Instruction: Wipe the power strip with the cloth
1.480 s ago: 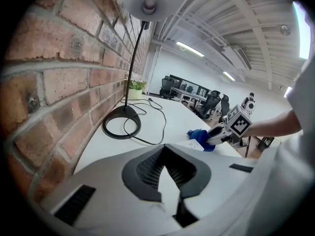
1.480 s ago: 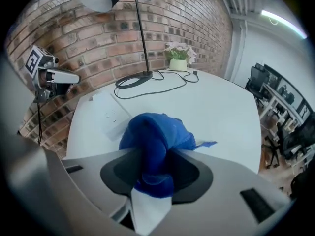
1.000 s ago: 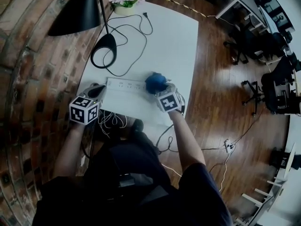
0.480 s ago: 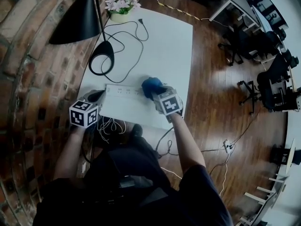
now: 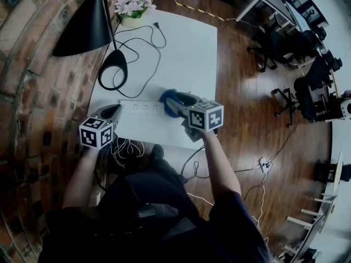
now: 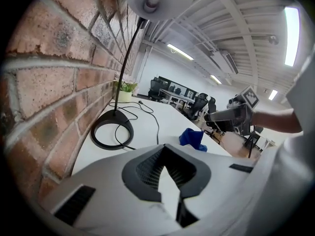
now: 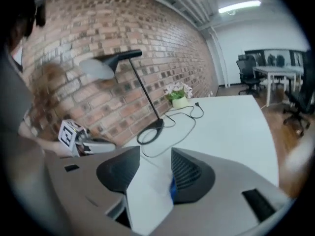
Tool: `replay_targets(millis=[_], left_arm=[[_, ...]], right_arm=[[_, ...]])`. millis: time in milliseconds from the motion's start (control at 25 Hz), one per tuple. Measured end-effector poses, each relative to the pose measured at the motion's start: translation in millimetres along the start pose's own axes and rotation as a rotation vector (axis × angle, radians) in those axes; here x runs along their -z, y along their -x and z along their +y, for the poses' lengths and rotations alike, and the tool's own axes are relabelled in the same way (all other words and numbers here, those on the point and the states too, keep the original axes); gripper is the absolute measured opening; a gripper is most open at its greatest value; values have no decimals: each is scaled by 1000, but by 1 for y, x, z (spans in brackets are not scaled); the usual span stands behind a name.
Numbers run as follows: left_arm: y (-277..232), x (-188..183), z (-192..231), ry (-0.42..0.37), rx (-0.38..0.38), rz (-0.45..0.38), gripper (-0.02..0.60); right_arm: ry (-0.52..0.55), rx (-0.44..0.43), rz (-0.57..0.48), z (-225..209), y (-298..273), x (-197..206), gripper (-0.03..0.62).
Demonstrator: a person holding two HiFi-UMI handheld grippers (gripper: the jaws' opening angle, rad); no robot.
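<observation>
wipe looks about done imo: cloth lying on table at power strip right end. right gripper jaws just been opening, half apart, gripping nothing. left gripper jaws closed, empty.

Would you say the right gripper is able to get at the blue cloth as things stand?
Probably yes: the blue cloth lies uncovered at the power strip's end, just below the right gripper, whose jaws have just been opening, apart now, with only a sliver of cloth between them.
</observation>
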State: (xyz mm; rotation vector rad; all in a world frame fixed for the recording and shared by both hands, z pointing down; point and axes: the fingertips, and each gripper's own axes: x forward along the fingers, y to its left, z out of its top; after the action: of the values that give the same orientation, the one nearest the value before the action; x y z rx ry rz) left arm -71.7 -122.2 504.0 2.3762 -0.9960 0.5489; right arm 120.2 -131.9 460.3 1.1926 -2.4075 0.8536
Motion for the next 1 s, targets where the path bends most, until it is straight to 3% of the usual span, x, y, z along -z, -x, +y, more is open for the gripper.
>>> replay_targets(millis=[120, 160, 240, 280, 360, 640, 1000], left_arm=[[-3, -4, -7, -9, 20, -3, 0], [-3, -5, -10, -8, 31, -7, -1], [-3, -7, -16, -1, 57, -21, -2], [-2, -9, -19, 4, 70, -31, -2], [1, -13, -23, 14, 87, -51, -2], [5, -23, -46, 33, 174, -104, -3], [-8, -42, -117, -62, 284, -110, -3]], right_arm=[[-164, -187, -140, 34, 13, -23, 205], [-199, -227, -181, 42, 18, -29, 155], [-230, -264, -241, 54, 29, -36, 136], [-225, -268, -260, 61, 34, -38, 33], [-200, -263, -285, 73, 44, -38, -19], [-155, -256, -336, 115, 66, -25, -22], [-200, -267, -426, 112, 114, -16, -23]])
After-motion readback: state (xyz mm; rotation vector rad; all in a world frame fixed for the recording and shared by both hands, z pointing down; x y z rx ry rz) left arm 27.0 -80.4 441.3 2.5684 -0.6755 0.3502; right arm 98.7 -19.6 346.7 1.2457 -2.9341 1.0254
